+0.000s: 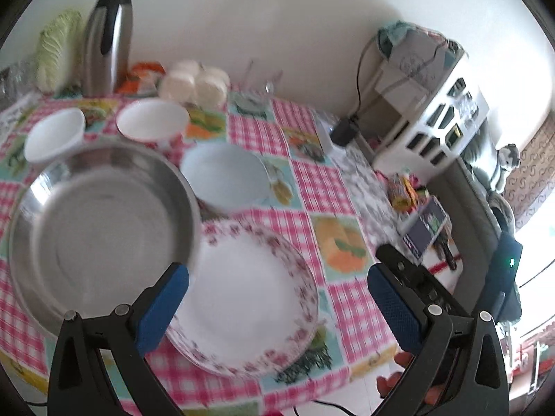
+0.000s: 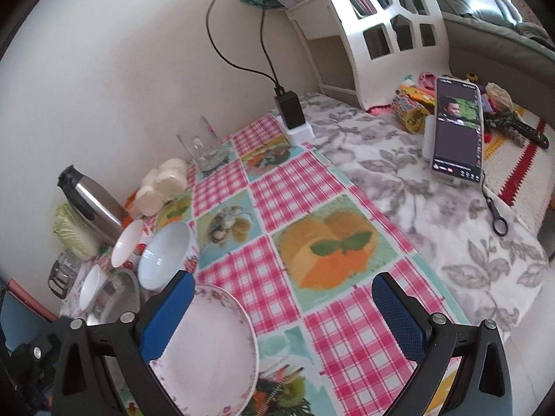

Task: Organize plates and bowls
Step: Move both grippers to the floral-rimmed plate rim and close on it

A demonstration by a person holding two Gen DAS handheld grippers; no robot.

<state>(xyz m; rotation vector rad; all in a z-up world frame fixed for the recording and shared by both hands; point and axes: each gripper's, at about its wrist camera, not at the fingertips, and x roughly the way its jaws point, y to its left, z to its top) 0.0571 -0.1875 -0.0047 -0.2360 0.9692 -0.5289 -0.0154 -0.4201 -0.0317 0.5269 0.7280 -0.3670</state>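
Left gripper (image 1: 277, 298) wide open, holding nothing; hovering over flowered plate (image 1: 249, 298), lower centre of left wrist frame. Left pad (image 1: 163, 308) overlapping right rim of steel pan (image 1: 100, 235); contact not resolvable, frame blurred. Right gripper (image 2: 282, 315) also wide open, empty; same plate (image 2: 208, 350) at lower left of its frame, under its left pad only.

Bowls: blue-white bowl (image 1: 225, 176) just above plate, near pan rim; two small white bowls (image 1: 55, 135) (image 1: 152, 119) further up, upper left. Thermos (image 1: 107, 34) and cabbage (image 1: 57, 48) along wall behind.

Key relation: plate lying flat on bench (image 1: 312, 187), directly between left gripper's pads; offset to lower left of right gripper. Left nearer. No long axis (round); rim edge the only grasp site. Judgement: stacking not yet begun; plate or pan likely first pick, approached rim-on from near edge. Risk: thin rim slipping between pads; nudging pan.
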